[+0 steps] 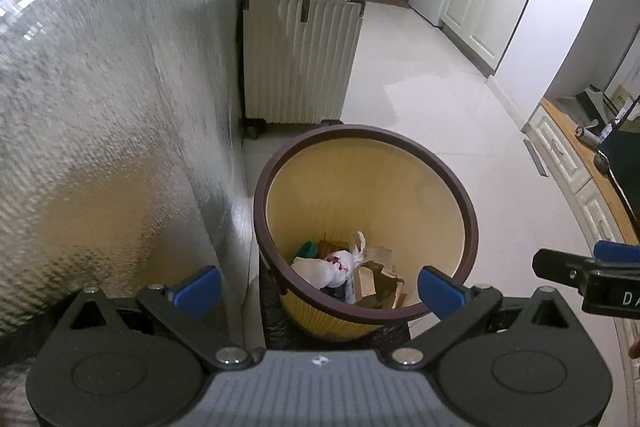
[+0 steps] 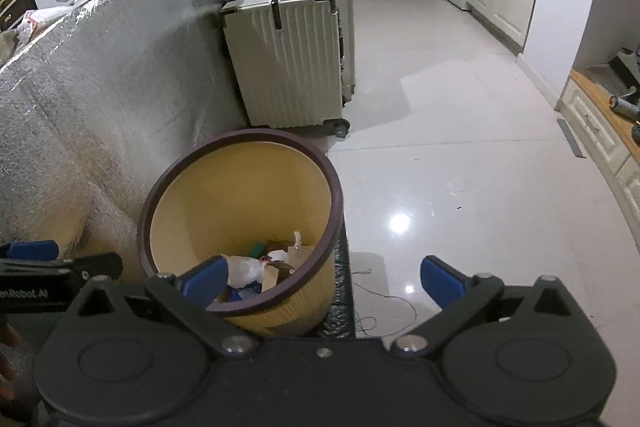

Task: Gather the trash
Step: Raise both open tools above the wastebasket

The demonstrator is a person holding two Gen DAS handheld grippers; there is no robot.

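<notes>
1. Your left gripper (image 1: 320, 287) has its jaws spread wide with nothing between them, hanging over the near rim of the trash bin (image 1: 470, 223).
2. Your right gripper (image 2: 324, 279) is also wide open and empty, with its left finger over the bin's near rim and its right finger over bare floor (image 2: 460, 167).
3. The bin stands on the floor, just beside the foil-covered panel (image 1: 120, 107) and near the white suitcase (image 1: 300, 59).
4. Trash sits at the bin's bottom: a knotted white plastic bag (image 1: 324, 267), cardboard scraps (image 1: 376, 279) and something green (image 1: 308, 249).
</notes>
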